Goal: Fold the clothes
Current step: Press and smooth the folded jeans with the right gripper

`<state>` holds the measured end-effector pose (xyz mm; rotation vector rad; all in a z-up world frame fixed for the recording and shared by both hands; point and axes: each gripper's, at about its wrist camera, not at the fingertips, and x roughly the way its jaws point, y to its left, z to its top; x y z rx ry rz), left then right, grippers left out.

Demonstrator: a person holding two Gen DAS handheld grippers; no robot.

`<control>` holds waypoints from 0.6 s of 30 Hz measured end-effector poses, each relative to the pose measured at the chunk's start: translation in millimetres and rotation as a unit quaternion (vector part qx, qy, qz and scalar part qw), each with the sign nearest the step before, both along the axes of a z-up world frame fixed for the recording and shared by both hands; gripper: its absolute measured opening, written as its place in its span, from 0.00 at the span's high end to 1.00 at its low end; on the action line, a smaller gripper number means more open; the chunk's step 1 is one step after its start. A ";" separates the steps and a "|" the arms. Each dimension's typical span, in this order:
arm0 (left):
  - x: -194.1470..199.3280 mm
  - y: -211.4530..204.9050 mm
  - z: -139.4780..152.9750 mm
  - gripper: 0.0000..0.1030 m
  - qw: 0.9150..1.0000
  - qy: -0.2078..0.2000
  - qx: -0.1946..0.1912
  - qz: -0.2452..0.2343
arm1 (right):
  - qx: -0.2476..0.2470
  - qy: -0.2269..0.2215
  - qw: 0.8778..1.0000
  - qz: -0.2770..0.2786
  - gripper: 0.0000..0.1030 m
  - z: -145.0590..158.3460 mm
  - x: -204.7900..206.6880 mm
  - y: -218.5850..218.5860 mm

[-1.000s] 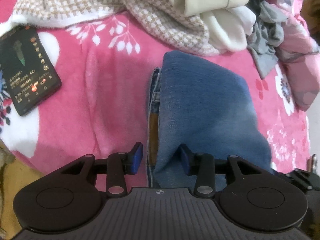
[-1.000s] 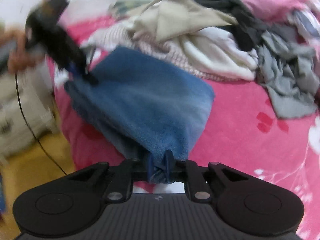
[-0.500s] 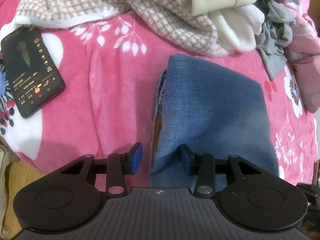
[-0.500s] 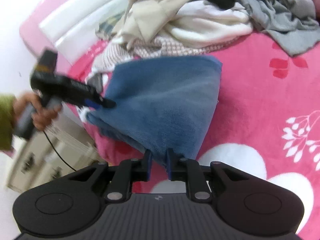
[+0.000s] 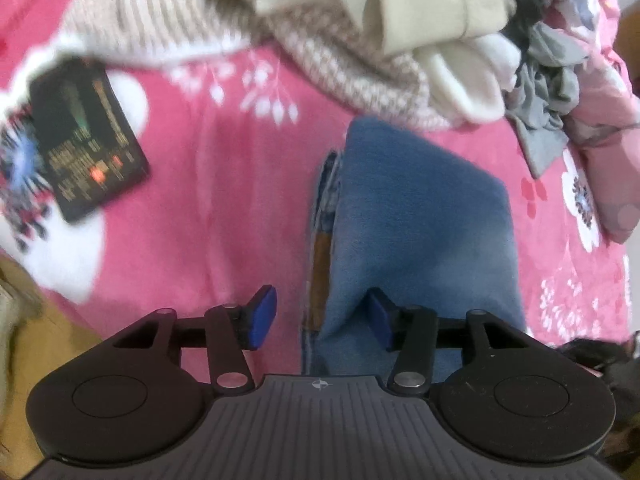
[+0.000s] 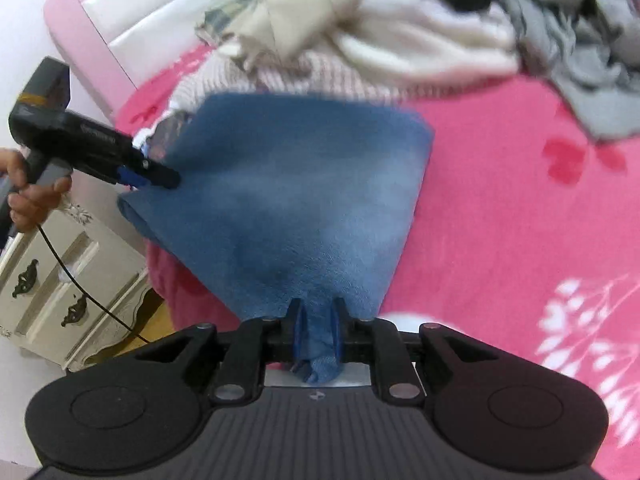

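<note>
Leftmost in the left wrist view, a dark phone lies face up on the pink flowered blanket that covers the bed, well apart from the clothes. Further right, the folded blue jeans lie flat on the blanket, a brown inner strip showing along their left edge. The left hand-held gripper straddles the near left corner of the jeans: its jaws have just been opening, and the left blue pad stands clear of the cloth while the right pad rests on top of the denim, so nothing is clamped. Beyond the jeans sits a heap of unfolded clothes, cream, checked and grey, with its checked piece just touching the far edge of the denim.

From the right wrist view, a person's hand at the far left holds the left hand-held gripper by its grey handle, a black cable hanging below it in front of a cream cabinet. Its tips reach the left corner of the jeans; blur makes it hard to say how much cloth they touch there. At the bottom centre, the right hand-held gripper is closed tight on a bunched fold of the near denim edge, which pokes out behind the pads. Pink blanket fills the right side.
</note>
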<state>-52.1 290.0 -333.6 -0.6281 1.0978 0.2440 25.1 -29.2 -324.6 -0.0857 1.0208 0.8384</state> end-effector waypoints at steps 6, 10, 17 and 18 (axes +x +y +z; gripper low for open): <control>-13.6 -35.3 52.8 0.52 0.992 -0.073 0.102 -0.026 | 0.039 -0.070 0.996 -0.042 0.84 39.7 29.7 -6.3; -5.7 -87.1 42.3 0.52 0.978 -0.078 0.152 -0.123 | 0.010 -0.109 0.994 -0.006 0.84 26.4 55.8 35.4; -15.2 -77.2 4.3 0.53 0.987 -0.085 0.120 -0.067 | -0.038 -0.107 0.993 0.011 0.86 -28.7 98.3 85.5; -15.8 -76.1 3.4 0.53 0.987 -0.091 0.116 -0.060 | -0.040 -0.090 0.995 0.009 0.88 -40.9 105.4 86.3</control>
